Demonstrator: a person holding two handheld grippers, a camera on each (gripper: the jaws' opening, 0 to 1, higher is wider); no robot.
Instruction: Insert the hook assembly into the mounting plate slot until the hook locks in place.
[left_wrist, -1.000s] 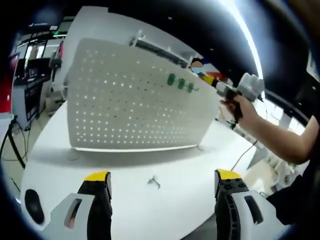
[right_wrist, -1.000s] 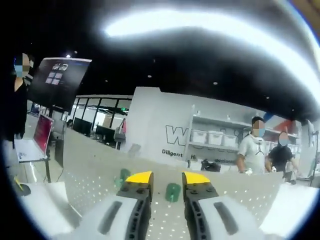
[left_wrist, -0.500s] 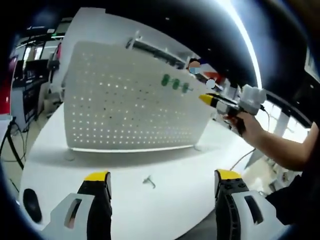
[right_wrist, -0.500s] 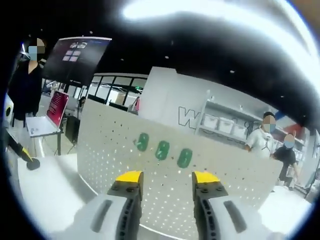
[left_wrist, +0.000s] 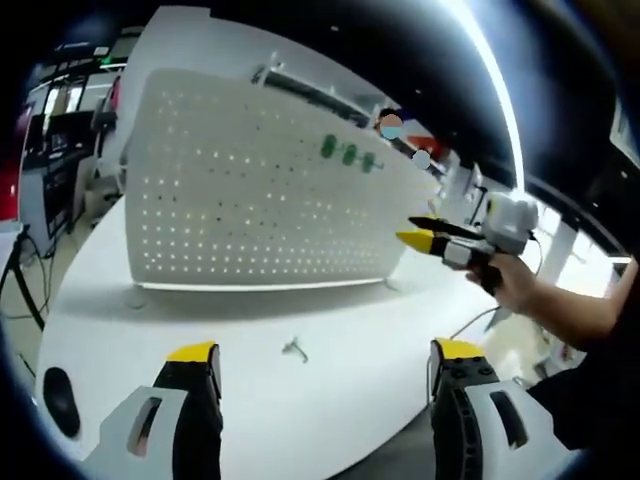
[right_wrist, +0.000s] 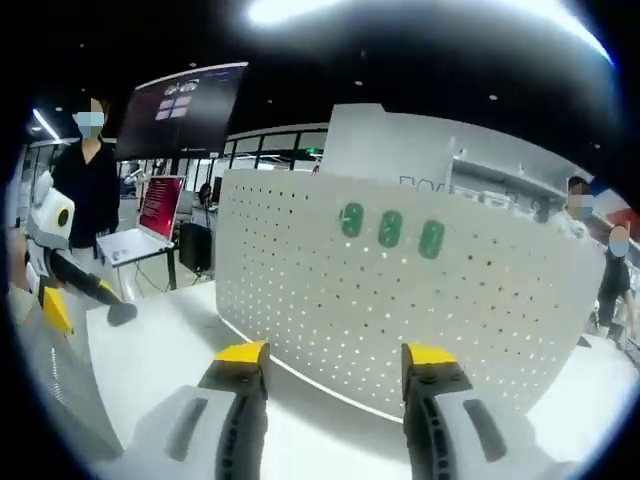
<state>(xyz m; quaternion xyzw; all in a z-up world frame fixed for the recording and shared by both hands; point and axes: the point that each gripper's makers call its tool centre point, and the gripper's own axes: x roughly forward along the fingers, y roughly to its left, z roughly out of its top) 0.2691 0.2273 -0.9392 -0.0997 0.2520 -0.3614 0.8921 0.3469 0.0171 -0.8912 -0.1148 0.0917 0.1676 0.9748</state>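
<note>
Hook assembly: a small grey metal hook (left_wrist: 293, 349) lies flat on the round white table (left_wrist: 120, 300), in front of the white perforated mounting plate (left_wrist: 250, 190) and apart from its lower edge. The plate stands upright on the table. Three green oval pieces (left_wrist: 349, 154) sit in a row near the plate's upper edge; the same three pieces (right_wrist: 390, 227) appear on the plate (right_wrist: 400, 300) in the right gripper view.

Left gripper (left_wrist: 315, 365): the yellow-tipped black jaws stand wide apart and hold nothing. The hook lies ahead of them, between the jaws and the plate, nearer the left jaw.

Right gripper (right_wrist: 335, 352): the yellow-tipped jaws stand wide apart and hold nothing, and point at the lower part of the plate. In the left gripper view this gripper (left_wrist: 425, 232) is seen to the right of the plate, held in a person's hand (left_wrist: 512, 283), clear of the plate's edge.

A black rounded object (left_wrist: 58, 400), possibly a computer mouse, rests on the table well to the left of the plate.
</note>
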